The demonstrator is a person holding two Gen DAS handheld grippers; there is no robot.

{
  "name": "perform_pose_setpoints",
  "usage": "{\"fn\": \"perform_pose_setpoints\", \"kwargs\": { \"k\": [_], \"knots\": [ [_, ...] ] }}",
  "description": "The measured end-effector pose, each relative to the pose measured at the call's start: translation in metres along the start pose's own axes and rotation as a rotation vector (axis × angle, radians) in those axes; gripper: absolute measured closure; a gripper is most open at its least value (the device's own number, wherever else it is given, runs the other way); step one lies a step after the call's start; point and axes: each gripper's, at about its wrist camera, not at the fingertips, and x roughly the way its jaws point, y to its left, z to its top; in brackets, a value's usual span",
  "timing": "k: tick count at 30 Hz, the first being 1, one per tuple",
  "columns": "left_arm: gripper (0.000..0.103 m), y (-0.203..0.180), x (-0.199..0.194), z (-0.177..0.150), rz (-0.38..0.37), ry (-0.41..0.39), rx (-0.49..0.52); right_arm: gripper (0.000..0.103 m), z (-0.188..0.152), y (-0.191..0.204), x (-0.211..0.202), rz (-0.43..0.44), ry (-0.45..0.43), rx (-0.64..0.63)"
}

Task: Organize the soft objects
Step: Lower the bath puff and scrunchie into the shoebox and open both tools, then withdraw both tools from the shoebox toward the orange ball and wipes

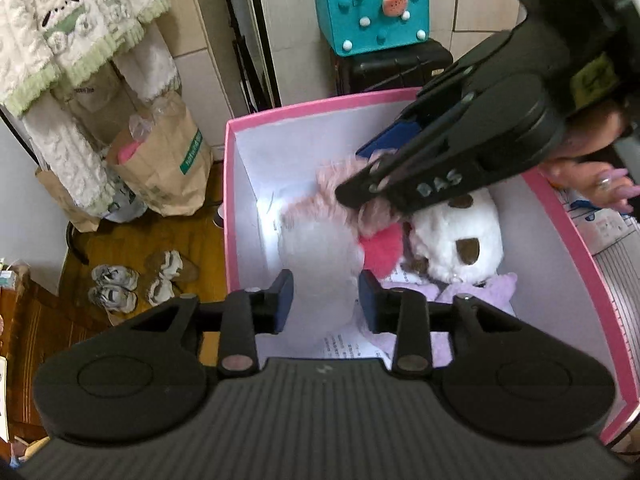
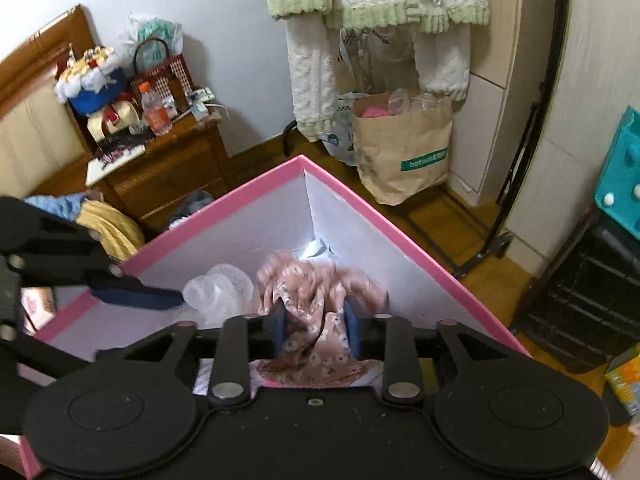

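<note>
Between the part-open right gripper (image 2: 314, 326) pads, floral pink cloth (image 2: 316, 300), over the pink box (image 2: 256, 182).

box (image 1: 236, 184): plush dog (image 1: 460, 236) right, floral cloth (image 2: 308, 292) centre, mesh pouch (image 2: 220, 290) left | paper bag (image 2: 404, 152) behind box
</note>
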Motion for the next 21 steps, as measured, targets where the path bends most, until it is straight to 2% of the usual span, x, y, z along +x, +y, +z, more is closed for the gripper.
{"fn": "perform_pose_setpoints", "kwargs": {
  "k": [4,12,21],
  "knots": [
    [0.062,0.004,-0.008,-0.003,-0.003,-0.014,-0.022,0.057,-0.002,-0.001,-0.011,-0.009,-0.043,0.021],
    [0.056,0.003,-0.029,-0.012,-0.017,-0.027,-0.050,0.057,-0.021,0.015,-0.054,-0.044,-0.105,0.027],
    [0.051,-0.010,-0.072,-0.024,-0.021,-0.026,-0.039,0.056,-0.054,0.041,-0.111,-0.013,-0.134,0.051]
  ]
}}
